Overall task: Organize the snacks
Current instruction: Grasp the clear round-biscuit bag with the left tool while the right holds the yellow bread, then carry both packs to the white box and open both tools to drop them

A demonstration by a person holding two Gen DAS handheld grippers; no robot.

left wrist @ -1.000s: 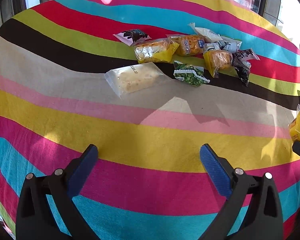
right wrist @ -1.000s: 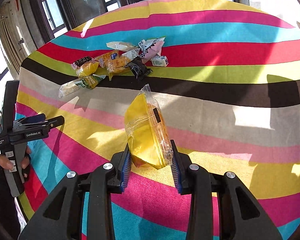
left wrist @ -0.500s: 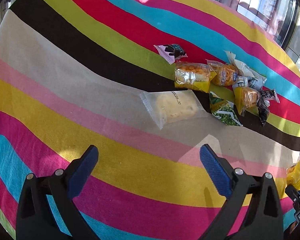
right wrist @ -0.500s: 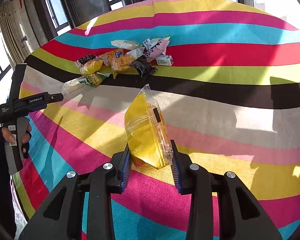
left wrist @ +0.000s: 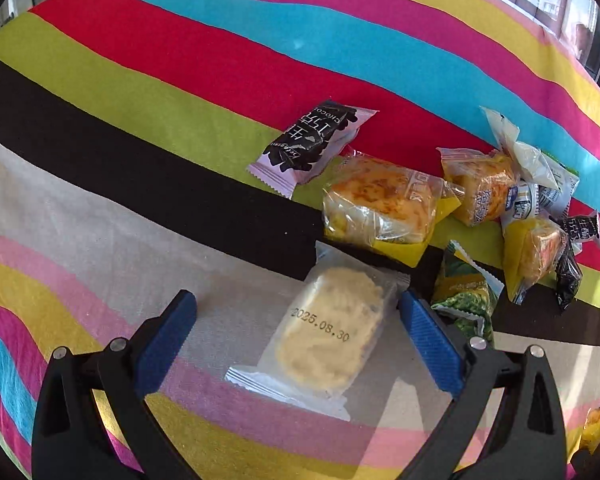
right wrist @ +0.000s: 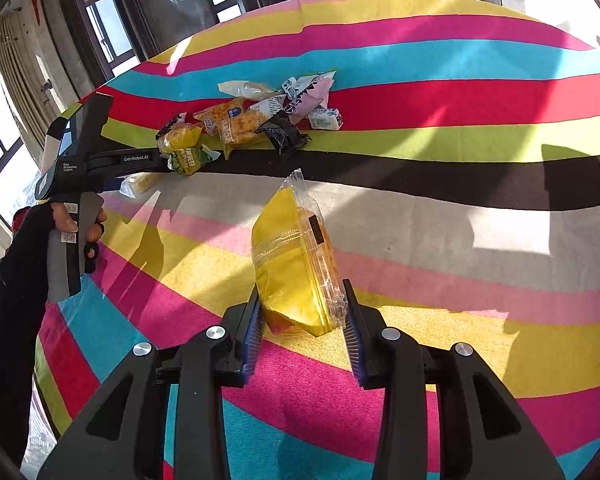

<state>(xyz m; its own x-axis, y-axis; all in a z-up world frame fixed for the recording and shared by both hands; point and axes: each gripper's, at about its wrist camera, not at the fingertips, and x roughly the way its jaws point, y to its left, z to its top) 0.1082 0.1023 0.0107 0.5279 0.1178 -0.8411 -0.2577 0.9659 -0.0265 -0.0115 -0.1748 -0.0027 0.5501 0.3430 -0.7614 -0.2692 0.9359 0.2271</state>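
The left tongs (left wrist: pixel 296 332) stand wide open around a clear packet holding a pale cracker (left wrist: pixel 328 340). The packet lies flat on the striped surface (left wrist: pixel 140 208) between the two blue pads, its top corner close to the pad at 3 o'clock and well apart from the pad at 9 o'clock; neither pad presses on it. Printed across the clear packet is the date "2025.08.30". At 12 o'clock from it lies a yellow-backed bun packet (left wrist: pixel 380 208), and beyond that, at 11 o'clock, a pink and black wrapper (left wrist: pixel 312 144) with "CHOCOL" partly readable along its edge. A green pea packet (left wrist: pixel 466 296) sits just outside the right-hand pad, at 2 o'clock, with more packets heaped at 1 to 2 o'clock. The right tongs (right wrist: pixel 304 332) are clamped on the lower end of a yellow packet (right wrist: pixel 292 256), which stands upright above the surface. In the right wrist view the left tool, at 10 o'clock, reads "GenRobot.AI", gripped by a hand (right wrist: pixel 76 220) in a dark sleeve. Compared with a second ago, the left tongs have come forward from the bare stripes to the cracker packet, which then lay far ahead; the right tongs and their packet have stayed put.
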